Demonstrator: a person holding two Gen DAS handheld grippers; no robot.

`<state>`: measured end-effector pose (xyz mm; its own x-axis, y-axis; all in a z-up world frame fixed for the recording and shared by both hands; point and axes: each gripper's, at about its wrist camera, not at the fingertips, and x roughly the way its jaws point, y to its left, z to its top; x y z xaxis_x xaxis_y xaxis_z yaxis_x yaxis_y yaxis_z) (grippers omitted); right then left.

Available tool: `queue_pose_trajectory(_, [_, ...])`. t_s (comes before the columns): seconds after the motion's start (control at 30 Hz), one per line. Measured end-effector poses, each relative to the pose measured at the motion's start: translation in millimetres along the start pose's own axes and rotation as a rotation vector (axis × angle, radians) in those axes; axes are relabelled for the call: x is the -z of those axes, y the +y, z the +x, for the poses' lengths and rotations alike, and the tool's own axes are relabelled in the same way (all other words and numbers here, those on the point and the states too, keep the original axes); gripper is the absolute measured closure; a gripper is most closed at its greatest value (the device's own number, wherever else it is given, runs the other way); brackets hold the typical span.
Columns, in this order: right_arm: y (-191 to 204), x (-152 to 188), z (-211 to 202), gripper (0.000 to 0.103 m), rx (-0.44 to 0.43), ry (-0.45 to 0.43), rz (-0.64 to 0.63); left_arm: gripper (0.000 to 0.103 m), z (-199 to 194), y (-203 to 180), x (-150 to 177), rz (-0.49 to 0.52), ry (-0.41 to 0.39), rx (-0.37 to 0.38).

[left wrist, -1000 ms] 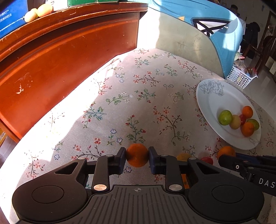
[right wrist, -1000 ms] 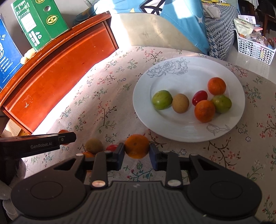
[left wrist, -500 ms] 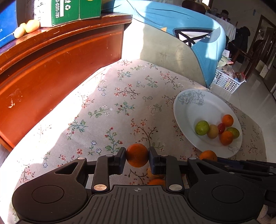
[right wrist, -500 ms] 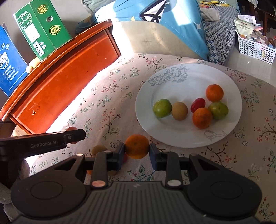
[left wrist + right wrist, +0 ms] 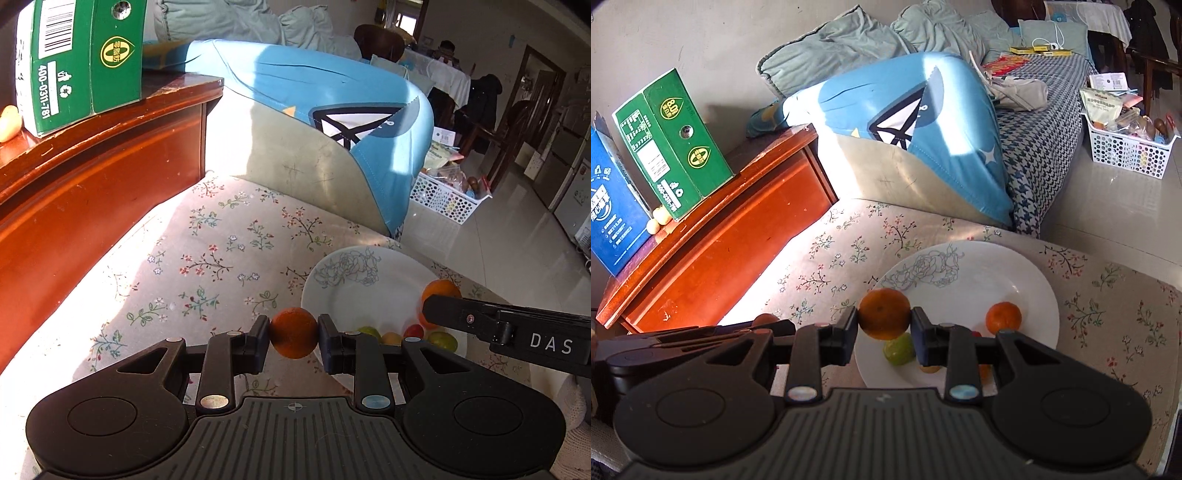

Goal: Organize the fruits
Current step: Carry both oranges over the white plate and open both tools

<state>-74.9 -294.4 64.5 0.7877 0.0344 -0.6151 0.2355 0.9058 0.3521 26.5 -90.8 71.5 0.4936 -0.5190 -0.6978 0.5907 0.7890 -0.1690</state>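
Fruits are in both tools: the left gripper [image 5: 293, 334] pinches an orange [image 5: 293, 332] between its pads, and the right gripper [image 5: 884, 325] pinches a second orange [image 5: 884, 314] the same way, both lifted off the floral tablecloth [image 5: 207, 258]. Outward, the white plate [image 5: 1008, 273] lies directly ahead of and below the right gripper, whose orange hangs over the plate's near-left rim; from the left gripper the plate sits ahead to the right. The right hand is judged nearer for the drop. A green fruit [image 5: 899, 349] and another orange [image 5: 1003, 317] rest on the plate.
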Motion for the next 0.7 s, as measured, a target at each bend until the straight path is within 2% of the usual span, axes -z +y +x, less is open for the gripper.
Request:
queue_pose_trajectory(0.23, [-22,-16,16,0.072,0.032,0.014,0.031,0.078,22,-13,-8,0.008,0.019,0.025])
queue_pose_trajectory(0.7, [-47,-12,51,0.072,0.038,0.127,0.133,0.078,67,-26,-2,-0.004,0.097,0.048])
